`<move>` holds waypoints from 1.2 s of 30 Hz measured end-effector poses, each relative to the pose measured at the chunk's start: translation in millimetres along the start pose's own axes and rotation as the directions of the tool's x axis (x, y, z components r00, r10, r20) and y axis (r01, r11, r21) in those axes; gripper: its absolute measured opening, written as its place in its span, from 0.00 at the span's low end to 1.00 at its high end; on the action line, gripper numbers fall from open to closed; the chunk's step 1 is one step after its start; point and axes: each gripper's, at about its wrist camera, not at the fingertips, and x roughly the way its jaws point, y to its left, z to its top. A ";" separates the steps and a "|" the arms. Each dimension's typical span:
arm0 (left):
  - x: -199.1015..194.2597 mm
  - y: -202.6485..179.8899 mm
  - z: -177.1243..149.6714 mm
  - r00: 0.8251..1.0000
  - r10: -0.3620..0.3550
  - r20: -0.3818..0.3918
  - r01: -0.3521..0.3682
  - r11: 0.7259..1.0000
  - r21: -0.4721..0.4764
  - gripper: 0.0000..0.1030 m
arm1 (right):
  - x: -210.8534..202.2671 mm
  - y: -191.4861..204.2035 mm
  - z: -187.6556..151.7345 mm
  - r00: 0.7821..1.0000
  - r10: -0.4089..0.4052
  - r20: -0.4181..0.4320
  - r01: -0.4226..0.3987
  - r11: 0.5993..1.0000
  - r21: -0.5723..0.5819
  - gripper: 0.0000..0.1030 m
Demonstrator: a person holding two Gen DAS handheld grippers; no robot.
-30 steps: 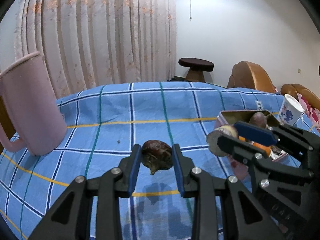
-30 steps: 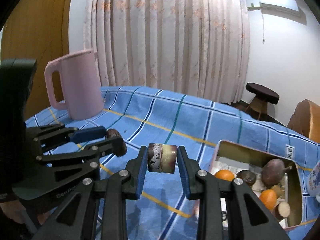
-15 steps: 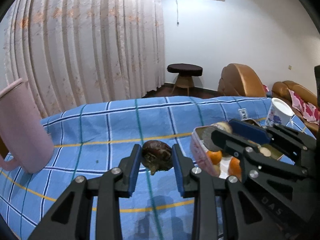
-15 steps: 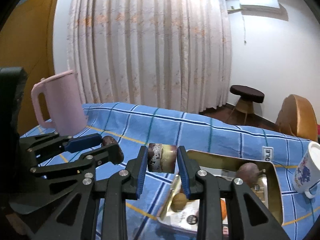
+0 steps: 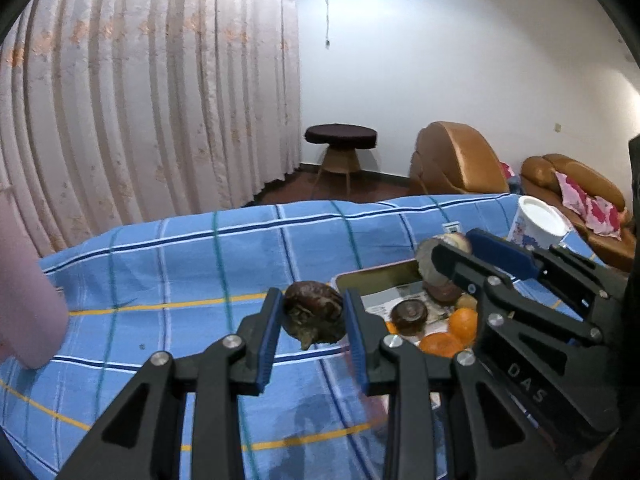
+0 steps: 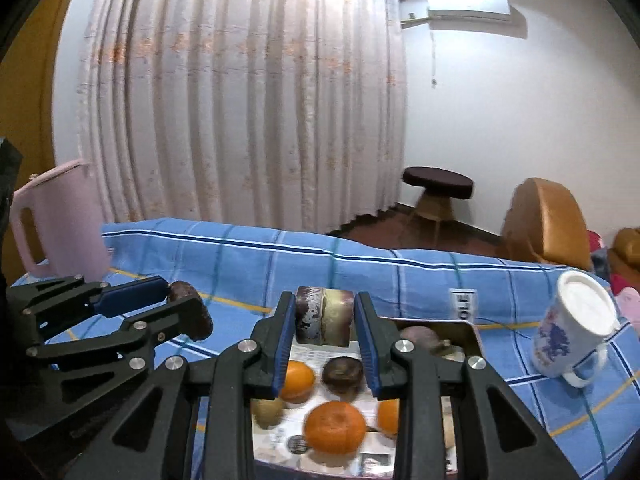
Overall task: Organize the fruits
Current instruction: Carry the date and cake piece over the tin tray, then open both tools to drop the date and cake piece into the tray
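Scene: a table under a blue checked cloth (image 6: 248,256), with a shallow metal tray (image 6: 466,330) near its right edge.
Left gripper (image 5: 312,316): its jaws are clamped on a dark brown wrinkled fruit (image 5: 314,310), held in the air above the cloth, just beside the tray's left rim.
Right gripper (image 6: 324,320): its jaws are clamped on a mottled cut fruit piece (image 6: 324,316), held in the air over the tray's far half.
Tray contents: oranges (image 6: 335,426), a dark round fruit (image 6: 343,374), a small greenish-brown fruit (image 6: 269,412) and a purple-brown one at the far rim.
Other things: a pink jug (image 6: 56,220) at the cloth's far left corner; a printed white mug (image 6: 572,332) beside the tray, towards the right edge.
Step in hand: both fruits appear to be on their way into the tray.
Doing it well: each gripper should probably come down over a bare patch of tray, not onto fruit already there, and let go low, so nothing rolls or bruises.
Risk: the grippers are close together; releasing one after the other would likely avoid a knock.
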 end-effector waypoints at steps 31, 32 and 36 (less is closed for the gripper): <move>39.2 -44.4 -12.2 0.994 -0.074 -0.075 0.080 0.993 0.081 0.34 | 40.1 -39.5 -22.0 0.974 -0.055 -0.221 0.064 0.997 0.035 0.31; 38.6 -44.1 -12.1 0.994 -0.083 -0.076 0.089 0.993 0.078 0.35 | 39.1 -40.1 -22.3 0.975 -0.057 -0.216 0.067 0.997 0.036 0.32; 34.0 -41.4 -11.5 0.990 -0.119 -0.069 0.124 0.990 0.061 0.40 | 30.4 -41.8 -22.2 0.979 -0.066 -0.191 0.076 0.996 0.046 0.33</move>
